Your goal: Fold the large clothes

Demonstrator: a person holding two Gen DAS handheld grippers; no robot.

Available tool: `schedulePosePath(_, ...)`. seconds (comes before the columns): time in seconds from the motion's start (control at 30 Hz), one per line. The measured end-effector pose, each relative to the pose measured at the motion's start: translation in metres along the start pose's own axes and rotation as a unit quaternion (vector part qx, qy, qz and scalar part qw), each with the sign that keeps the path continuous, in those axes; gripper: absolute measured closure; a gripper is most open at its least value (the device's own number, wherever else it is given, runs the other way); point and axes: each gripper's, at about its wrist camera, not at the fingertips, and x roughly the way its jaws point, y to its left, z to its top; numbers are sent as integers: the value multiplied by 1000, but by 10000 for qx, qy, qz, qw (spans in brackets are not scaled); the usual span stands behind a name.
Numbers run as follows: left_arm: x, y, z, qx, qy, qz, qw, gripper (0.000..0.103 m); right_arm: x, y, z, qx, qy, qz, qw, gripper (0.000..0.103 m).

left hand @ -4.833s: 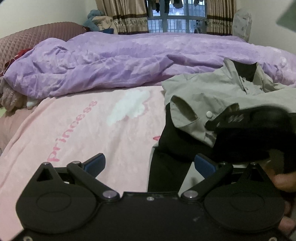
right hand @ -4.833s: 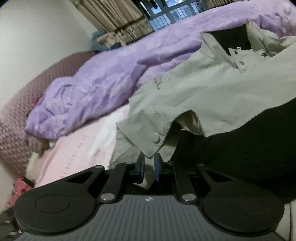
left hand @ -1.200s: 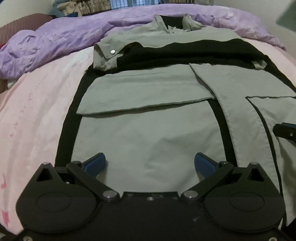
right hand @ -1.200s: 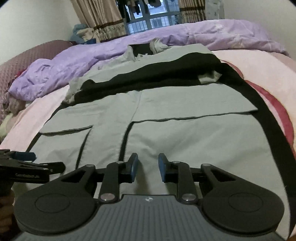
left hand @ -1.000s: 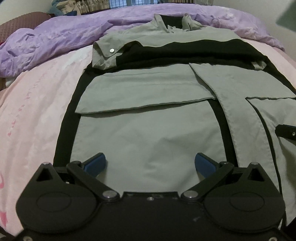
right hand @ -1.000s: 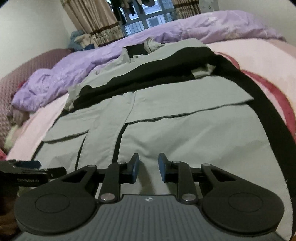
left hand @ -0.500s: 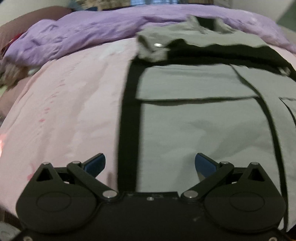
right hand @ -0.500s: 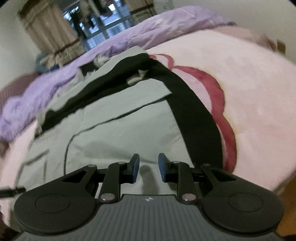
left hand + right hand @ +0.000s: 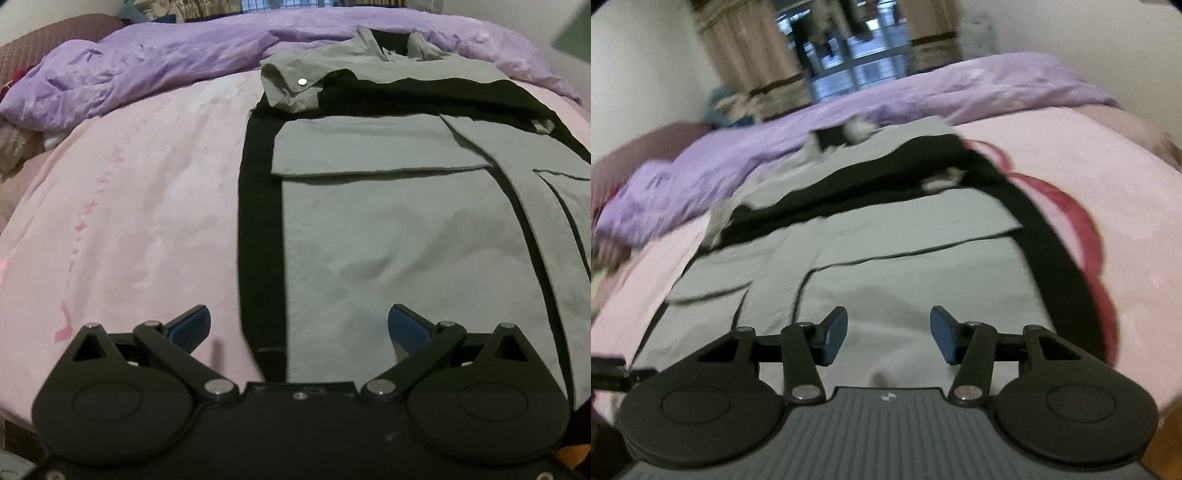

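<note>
Right wrist view is showing the right claw (image 9: 888, 334) opening empty over the jacket (image 9: 905, 273), now matching the spread left claw (image 9: 298, 326), readying hem grabs.

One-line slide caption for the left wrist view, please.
Open left gripper hovers over the near edge of a grey-and-black jacket spread on the pink bedspread.

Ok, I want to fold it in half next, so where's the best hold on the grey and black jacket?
Probably the near hem corners of the jacket, which lies flat with its collar far away. The left tool, open, already straddles the black side strip; come from the near edge.
</note>
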Motion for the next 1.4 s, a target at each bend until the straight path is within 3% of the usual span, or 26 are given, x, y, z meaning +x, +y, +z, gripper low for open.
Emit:
schedulePosePath(0.13,-1,20,-11,-165,154,-515,9984,2,8,7,-3,0,101,-35,9999,41)
schedulePosePath(0.17,-1,19,-14,-216,162,-612,9978,18,10,5,-4,70,136,4,9999,41)
schedulePosePath(0.2,-3,18,-15,-303,139,-821,9961,43,11,4,-5,122,155,14,9998,41)
schedulePosePath(0.23,-7,16,-14,-327,88,-933,9951,55,11,2,-5,152,160,-2,9998,41)
schedulePosePath(0.27,-11,11,-13,-274,39,-844,9960,78,11,2,-6,152,160,-24,9998,41)
schedulePosePath(0.33,-20,4,-4,-143,-16,-570,9983,95,10,1,-5,173,137,-72,9997,41)
schedulePosePath(0.5,-68,15,15,-312,-506,-648,9961,96,1,-5,-5,249,38,-127,9996,41)
schedulePosePath(0.57,-81,10,19,-175,-612,-500,9967,96,1,-9,-6,294,56,-163,9994,41)
schedulePosePath(0.6,-82,5,20,-69,-617,-366,9974,89,1,-10,-7,324,62,-177,9993,41)
schedulePosePath(0.63,-80,0,20,36,-599,-149,9981,85,2,-12,-7,359,70,-188,9992,41)
schedulePosePath(0.67,-74,-4,20,105,-545,74,9984,65,2,-14,-8,397,86,-194,9990,41)
schedulePosePath(0.7,-67,-7,18,126,-476,234,9985,54,3,-15,-8,428,100,-193,9988,40)
schedulePosePath(0.93,-26,-8,10,-109,-200,-242,9994,51,2,-12,-7,407,79,-113,9991,41)
schedulePosePath(1.07,-1,-13,4,-69,249,178,9995,43,6,3,-9,65,192,23,9998,45)
schedulePosePath(1.13,-4,-7,0,-143,231,176,9995,43,17,4,-13,-244,413,-450,9978,50)
schedulePosePath(1.17,-6,-5,-2,-139,239,266,9993,42,21,0,-14,-325,481,-781,9952,58)
schedulePosePath(1.23,-9,3,-2,-136,209,475,9986,40,17,-18,-14,-291,362,-1084,9930,65)
schedulePosePath(1.33,-24,21,3,-439,18,309,9986,42,4,-49,-5,195,267,-1276,9913,66)
schedulePosePath(1.4,-36,22,8,-532,-226,162,9982,35,-7,-55,0,331,132,-1381,9898,63)
